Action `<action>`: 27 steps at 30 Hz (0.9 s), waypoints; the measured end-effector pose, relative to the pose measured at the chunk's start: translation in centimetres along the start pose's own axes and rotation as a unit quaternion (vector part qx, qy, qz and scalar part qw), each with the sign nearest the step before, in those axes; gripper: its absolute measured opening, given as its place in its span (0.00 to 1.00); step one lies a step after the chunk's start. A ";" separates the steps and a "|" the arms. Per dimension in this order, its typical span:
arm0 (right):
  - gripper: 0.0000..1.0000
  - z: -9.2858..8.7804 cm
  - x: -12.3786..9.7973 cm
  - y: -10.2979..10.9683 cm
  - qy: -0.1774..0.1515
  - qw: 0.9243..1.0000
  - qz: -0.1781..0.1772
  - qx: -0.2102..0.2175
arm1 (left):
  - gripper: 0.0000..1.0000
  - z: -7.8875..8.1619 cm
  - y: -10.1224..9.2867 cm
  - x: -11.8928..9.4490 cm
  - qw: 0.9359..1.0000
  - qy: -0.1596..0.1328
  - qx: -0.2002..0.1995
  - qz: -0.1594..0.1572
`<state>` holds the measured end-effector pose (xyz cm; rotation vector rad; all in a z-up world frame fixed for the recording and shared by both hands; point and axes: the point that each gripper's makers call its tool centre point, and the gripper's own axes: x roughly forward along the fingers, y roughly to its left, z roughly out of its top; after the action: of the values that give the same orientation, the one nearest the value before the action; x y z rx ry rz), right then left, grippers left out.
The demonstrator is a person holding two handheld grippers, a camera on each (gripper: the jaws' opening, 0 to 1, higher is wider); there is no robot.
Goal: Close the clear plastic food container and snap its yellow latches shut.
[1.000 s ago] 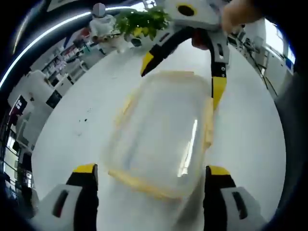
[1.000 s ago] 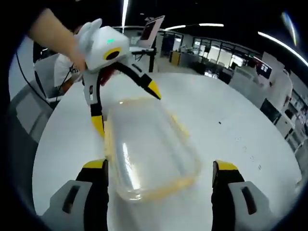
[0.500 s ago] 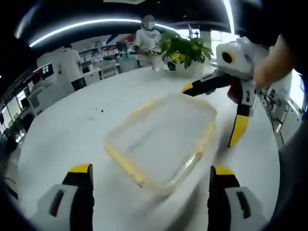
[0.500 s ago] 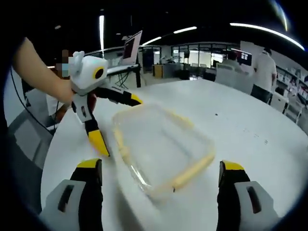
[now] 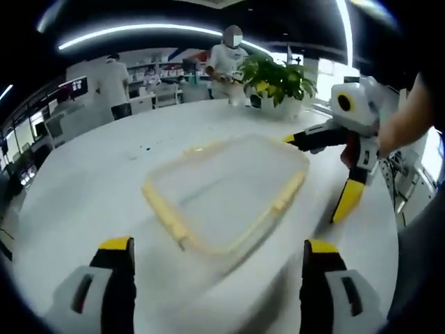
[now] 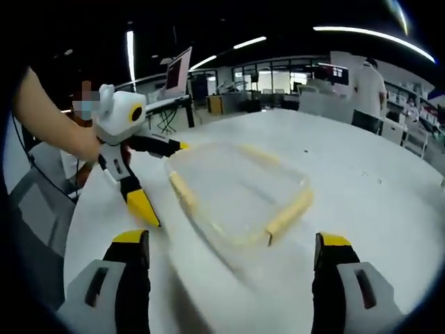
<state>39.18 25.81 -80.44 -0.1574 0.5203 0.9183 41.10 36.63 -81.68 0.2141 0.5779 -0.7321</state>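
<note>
Clear container (image 5: 226,191) (image 6: 240,191), yellow latches (image 5: 161,211), lies mid-bench (image 5: 83,188). Left hand-held gripper (image 5: 215,247) (image 6: 163,177) and right hand-held gripper (image 6: 233,243) (image 5: 320,174) both spread wide, holding nothing.

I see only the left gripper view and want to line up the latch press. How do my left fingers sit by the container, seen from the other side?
Observer: In the right gripper view the left gripper is open. One fingertip is by the container's far corner, and the other points down at the table beside it.
Operator: And the right gripper from its own camera?
Observer: The right gripper is open, with the container lying ahead of both fingertips, apart from them.
Operator: Anything behind my hand?
Observer: A tilted screen stands beyond the table edge, behind the left gripper.
</note>
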 end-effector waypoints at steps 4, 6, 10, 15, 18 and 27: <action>0.94 0.3 -0.2 -0.5 -0.004 1.000 -0.011 0.011 | 0.99 0.0 0.3 -0.4 1.000 -0.006 -0.012 0.005; 0.95 0.4 -0.5 -0.8 -0.007 1.000 -0.023 0.015 | 0.99 0.0 0.5 -0.7 1.000 -0.011 -0.018 0.009; 0.94 0.6 -1.3 -1.3 -0.017 0.999 -0.042 0.029 | 0.98 -0.2 0.8 -0.9 0.999 -0.015 -0.035 0.018; 0.91 0.4 -2.3 -1.3 -0.025 0.997 -0.059 0.043 | 0.97 -0.5 0.6 -1.5 0.999 -0.017 -0.045 0.023; 0.90 0.2 -2.9 -1.0 -0.025 0.996 -0.065 0.053 | 0.95 -0.6 0.5 -2.2 0.998 -0.020 -0.049 0.025; 0.88 -0.3 -5.9 -1.0 -0.042 0.987 -0.108 0.109 | 0.92 -1.8 1.2 -5.2 0.995 -0.030 -0.083 0.048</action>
<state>36.92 20.85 -77.87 0.0228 0.5114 0.6488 38.10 41.16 -80.26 0.0657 0.5638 -0.5926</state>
